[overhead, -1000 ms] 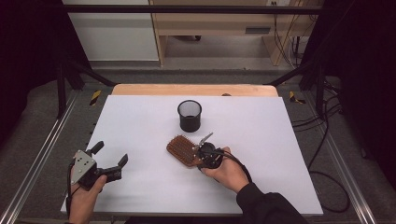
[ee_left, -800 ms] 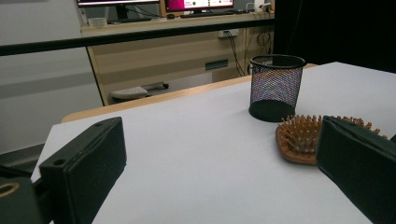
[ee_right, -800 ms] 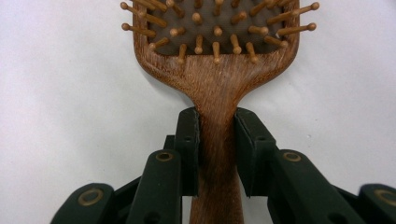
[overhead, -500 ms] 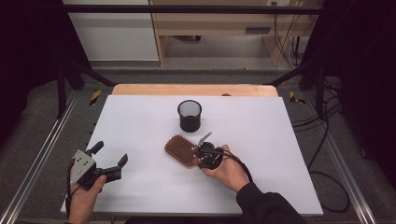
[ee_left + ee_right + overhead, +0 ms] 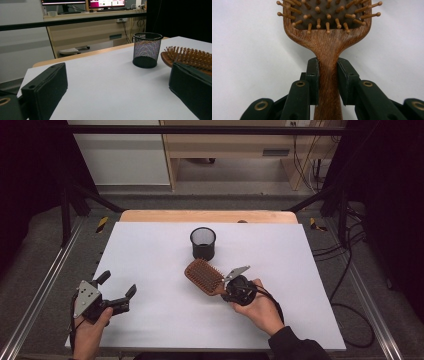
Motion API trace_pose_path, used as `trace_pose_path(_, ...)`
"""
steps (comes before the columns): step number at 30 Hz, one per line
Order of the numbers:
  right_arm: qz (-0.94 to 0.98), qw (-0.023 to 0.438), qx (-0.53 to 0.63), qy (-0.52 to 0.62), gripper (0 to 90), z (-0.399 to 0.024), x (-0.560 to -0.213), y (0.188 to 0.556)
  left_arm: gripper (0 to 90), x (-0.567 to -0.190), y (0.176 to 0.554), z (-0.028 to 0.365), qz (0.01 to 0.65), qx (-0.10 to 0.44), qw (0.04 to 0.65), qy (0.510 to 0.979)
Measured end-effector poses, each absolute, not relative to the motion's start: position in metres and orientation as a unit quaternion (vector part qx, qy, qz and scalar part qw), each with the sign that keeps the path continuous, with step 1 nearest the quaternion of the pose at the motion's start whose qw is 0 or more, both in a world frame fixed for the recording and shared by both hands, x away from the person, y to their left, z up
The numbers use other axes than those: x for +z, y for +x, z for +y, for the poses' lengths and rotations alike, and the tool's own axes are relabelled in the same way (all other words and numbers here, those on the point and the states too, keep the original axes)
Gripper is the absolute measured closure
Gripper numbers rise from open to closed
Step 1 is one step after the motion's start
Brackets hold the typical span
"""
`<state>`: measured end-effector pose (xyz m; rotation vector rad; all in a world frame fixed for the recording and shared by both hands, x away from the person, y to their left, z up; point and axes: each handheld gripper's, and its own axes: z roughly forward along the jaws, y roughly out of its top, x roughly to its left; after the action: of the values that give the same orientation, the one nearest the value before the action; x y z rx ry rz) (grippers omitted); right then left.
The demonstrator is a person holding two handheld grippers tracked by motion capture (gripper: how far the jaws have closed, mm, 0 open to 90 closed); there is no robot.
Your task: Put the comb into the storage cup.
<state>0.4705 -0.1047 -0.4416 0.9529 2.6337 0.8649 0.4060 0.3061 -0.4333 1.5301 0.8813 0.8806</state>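
The right hand-held gripper (image 5: 328,80) clamps the wooden hairbrush (image 5: 205,276) by its handle, long axis running straight ahead toward the mesh cup (image 5: 203,243), while the left hand-held gripper (image 5: 116,296) waits open, well apart on the desk (image 5: 150,250)

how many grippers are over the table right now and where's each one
2. The left gripper is at the table's near left corner, jaws open and holding nothing. The right gripper is near the middle, clamped on the handle of the wooden hairbrush, in front of the black mesh cup.
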Motion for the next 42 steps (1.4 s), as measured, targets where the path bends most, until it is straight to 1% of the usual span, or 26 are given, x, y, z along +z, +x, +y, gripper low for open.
trace_pose_path(4, 0.887, 0.108, 0.312, 0.324, 72.8, -0.115, -0.441, 0.464, 2.5, -0.425, 0.396, 0.296, 0.361, 0.384, 0.555, 0.644)
trace_pose_path(6, 0.88, 0.111, 0.326, 0.326, 72.8, -0.12, -0.442, 0.461, 2.5, -0.423, 0.393, 0.289, 0.357, 0.379, 0.562, 0.643)
trace_pose_path(14, 0.856, 0.128, 0.373, 0.334, 72.8, -0.139, -0.442, 0.458, 2.5, -0.421, 0.387, 0.272, 0.343, 0.384, 0.551, 0.657)
trace_pose_path(19, 0.847, 0.136, 0.387, 0.339, 72.8, -0.142, -0.441, 0.456, 2.5, -0.421, 0.386, 0.265, 0.348, 0.365, 0.562, 0.656)
trace_pose_path(22, 0.841, 0.13, 0.402, 0.337, 72.8, -0.142, -0.44, 0.454, 2.5, -0.42, 0.385, 0.259, 0.345, 0.354, 0.569, 0.657)
trace_pose_path(29, 0.823, 0.139, 0.44, 0.331, 72.8, -0.136, -0.432, 0.452, 2.7, -0.413, 0.395, 0.24, 0.351, 0.296, 0.602, 0.653)
trace_pose_path(39, 0.79, 0.159, 0.498, 0.32, 72.8, -0.141, -0.416, 0.445, 2.6, -0.384, 0.41, 0.202, 0.306, 0.252, 0.619, 0.678)
trace_pose_path(42, 0.786, 0.162, 0.505, 0.318, 72.8, -0.141, -0.415, 0.445, 2.4, -0.374, 0.414, 0.191, 0.302, 0.227, 0.627, 0.682)
